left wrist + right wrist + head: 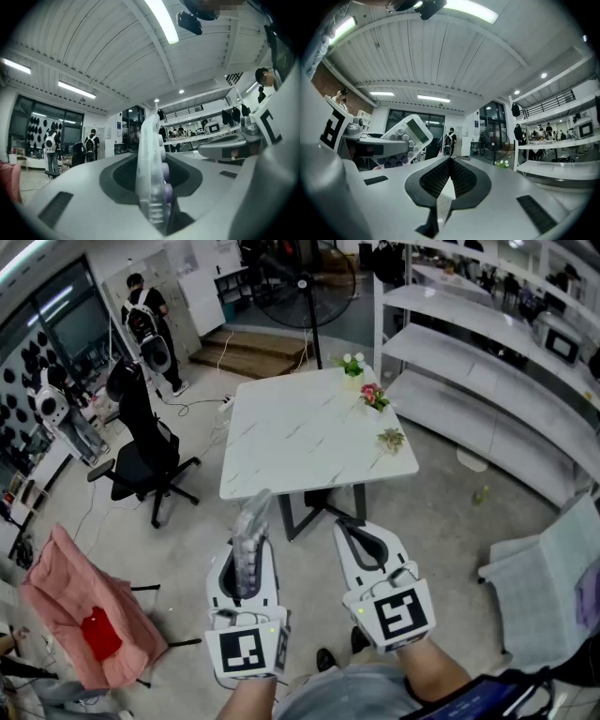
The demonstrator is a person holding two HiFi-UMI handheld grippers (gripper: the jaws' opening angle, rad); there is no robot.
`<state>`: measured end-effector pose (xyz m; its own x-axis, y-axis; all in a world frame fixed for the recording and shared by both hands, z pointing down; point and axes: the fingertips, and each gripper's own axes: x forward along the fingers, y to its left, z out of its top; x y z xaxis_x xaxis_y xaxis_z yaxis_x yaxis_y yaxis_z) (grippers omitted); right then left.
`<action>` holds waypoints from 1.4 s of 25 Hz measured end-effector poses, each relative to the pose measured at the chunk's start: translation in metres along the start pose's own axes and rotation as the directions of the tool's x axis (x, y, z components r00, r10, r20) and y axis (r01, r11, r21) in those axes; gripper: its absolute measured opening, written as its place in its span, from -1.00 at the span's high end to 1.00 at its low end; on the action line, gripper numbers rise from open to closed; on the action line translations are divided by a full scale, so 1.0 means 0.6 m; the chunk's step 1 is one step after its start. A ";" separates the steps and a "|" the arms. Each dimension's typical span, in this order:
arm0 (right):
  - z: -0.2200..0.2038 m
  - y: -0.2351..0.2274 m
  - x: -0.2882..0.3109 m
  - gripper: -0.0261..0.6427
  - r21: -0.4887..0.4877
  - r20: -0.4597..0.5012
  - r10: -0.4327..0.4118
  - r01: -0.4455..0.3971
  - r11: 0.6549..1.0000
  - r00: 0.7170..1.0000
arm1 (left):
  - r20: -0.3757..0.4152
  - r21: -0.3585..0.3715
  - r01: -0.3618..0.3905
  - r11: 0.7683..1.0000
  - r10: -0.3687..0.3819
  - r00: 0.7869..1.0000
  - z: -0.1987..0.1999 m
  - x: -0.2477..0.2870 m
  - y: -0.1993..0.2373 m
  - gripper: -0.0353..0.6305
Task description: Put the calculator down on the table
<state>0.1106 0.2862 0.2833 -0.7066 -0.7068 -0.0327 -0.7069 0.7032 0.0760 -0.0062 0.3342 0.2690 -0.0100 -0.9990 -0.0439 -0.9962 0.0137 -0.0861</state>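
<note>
**A:** Where is the calculator (151, 164)?

**B:** It's clamped in the left gripper (246, 563), standing on its thin edge. The 2 jaws sit partway apart and press on its 2 broad faces. It is up in the air over the grey floor (441, 512), on the near side of the table (281, 442) and not touching it.

**A:** What does it look like?

**B:** It's a slim slab of pale, slightly see-through plastic with rounded corners. The keys are round and raised, some white and some lilac. The right gripper view also shows a slanted greyish display at its upper end.

**A:** And the right gripper (354, 532)?

**B:** It's empty. Its jaws are together, with the tips meeting in a point. The black pads (436, 180) have a fine mesh texture and are set in smooth white shells. It hangs just beside the left one.

**A:** And the table?

**B:** It has a square top, white with thin grey veins like marble, on dark legs. 3 small potted plants (373, 396) stand along its far right edge.
</note>
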 end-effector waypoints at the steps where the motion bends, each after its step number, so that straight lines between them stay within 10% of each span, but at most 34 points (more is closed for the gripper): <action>1: -0.001 -0.004 0.002 0.88 0.003 0.000 0.000 0.000 1.000 1.000 | 0.000 0.001 -0.004 1.000 0.004 1.000 0.001 0.005 -0.002 0.50; 22: -0.034 -0.111 0.058 0.84 0.056 -0.011 0.059 -0.058 0.997 0.998 | -0.048 0.015 -0.049 0.999 0.050 0.998 -0.015 0.100 -0.047 0.50; 35: -0.098 -0.111 0.215 0.86 0.056 -0.085 0.101 -0.097 0.994 0.991 | -0.106 -0.041 -0.111 0.993 0.106 0.989 -0.092 0.200 0.061 0.50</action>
<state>0.0684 0.1437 0.3325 -0.7694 -0.6359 0.0597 -0.6358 0.7715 0.0229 -0.0485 0.2124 0.3154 -0.1250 -0.9907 0.0532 -0.9916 0.1230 -0.0394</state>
